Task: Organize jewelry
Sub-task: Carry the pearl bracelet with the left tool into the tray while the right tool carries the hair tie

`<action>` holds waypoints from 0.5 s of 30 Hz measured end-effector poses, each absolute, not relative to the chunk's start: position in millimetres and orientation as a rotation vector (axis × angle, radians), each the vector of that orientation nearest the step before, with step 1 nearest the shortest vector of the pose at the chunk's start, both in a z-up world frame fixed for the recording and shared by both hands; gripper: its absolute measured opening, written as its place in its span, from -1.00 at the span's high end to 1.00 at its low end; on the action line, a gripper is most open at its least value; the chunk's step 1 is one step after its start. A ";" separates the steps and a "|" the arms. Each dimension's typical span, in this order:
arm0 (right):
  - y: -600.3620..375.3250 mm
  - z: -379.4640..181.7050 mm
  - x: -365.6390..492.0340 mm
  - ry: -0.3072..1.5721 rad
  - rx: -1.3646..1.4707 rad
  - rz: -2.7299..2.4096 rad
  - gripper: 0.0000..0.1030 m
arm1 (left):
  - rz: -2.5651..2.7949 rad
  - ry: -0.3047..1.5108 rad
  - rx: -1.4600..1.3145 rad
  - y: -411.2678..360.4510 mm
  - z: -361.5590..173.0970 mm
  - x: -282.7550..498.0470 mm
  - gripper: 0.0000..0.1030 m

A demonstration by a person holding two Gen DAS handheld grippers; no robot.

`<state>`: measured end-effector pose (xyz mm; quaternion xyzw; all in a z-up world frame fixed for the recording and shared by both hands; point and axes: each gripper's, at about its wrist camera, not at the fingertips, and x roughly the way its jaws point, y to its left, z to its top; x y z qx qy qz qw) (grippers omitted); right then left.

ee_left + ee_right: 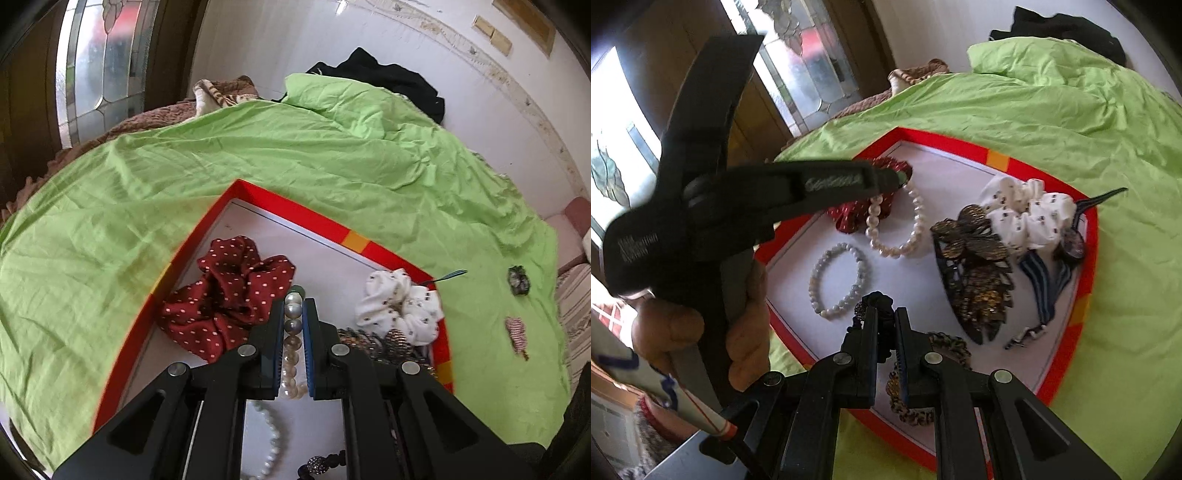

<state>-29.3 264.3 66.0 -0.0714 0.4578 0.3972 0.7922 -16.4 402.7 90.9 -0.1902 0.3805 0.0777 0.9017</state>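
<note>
Two grippers work over one red-rimmed tray (997,159) lying on a bed under a crumpled green sheet (332,155). The left gripper (294,295) is clamped narrow on a pearl bracelet (291,332), whose glossy round beads run in a line between the blue pads, along the fingers; in the right wrist view the rest of the strand (916,221) droops as a loop from that gripper's tip toward the tray's white floor, near the far left corner, just beside a dark red dotted scrunchie (229,288). The right gripper (886,314) is pinched narrow on a black fabric hair tie (877,299), soft and ruched, near the tray's near edge. By my reading the left hand is the nearer one to the free floor by the far corner, so the pearls would go down there, their loop hanging straight below the tips. A smaller grey bead bracelet (838,280) lies flat, close to the left edge. Along the right side sit a white printed scrunchie (1027,210), a bronze metallic leaf clip (975,273) and a striped ribbon (1045,284); a leopard-print scrunchie (912,402) rests at the near edge.
</note>
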 end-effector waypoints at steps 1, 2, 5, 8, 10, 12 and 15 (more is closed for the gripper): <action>266.1 63.3 -29.7 0.987 -0.161 0.856 0.81 | 0.163 0.788 -0.392 403.4 90.4 -16.3 0.82; 266.5 61.7 -30.0 0.988 -0.166 0.856 0.81 | 0.169 0.792 -0.390 403.6 89.7 -15.7 0.82; 268.0 56.7 -31.4 0.992 -0.179 0.854 0.81 | 0.184 0.801 -0.379 402.4 87.8 -13.7 0.82; 267.1 52.4 -32.1 0.999 -0.183 0.852 0.79 | 0.191 0.802 -0.360 398.6 87.9 -14.0 0.82; 265.6 50.9 -32.1 1.003 -0.181 0.852 0.78 | 0.192 0.803 -0.345 395.9 88.1 -15.5 0.82; 263.7 50.9 -31.0 1.003 -0.179 0.850 0.78 | 0.199 0.800 -0.332 393.7 88.8 -17.3 0.82; 262.7 50.8 -30.9 1.001 -0.174 0.850 0.78 | 0.200 0.785 -0.318 391.1 91.7 -20.4 0.82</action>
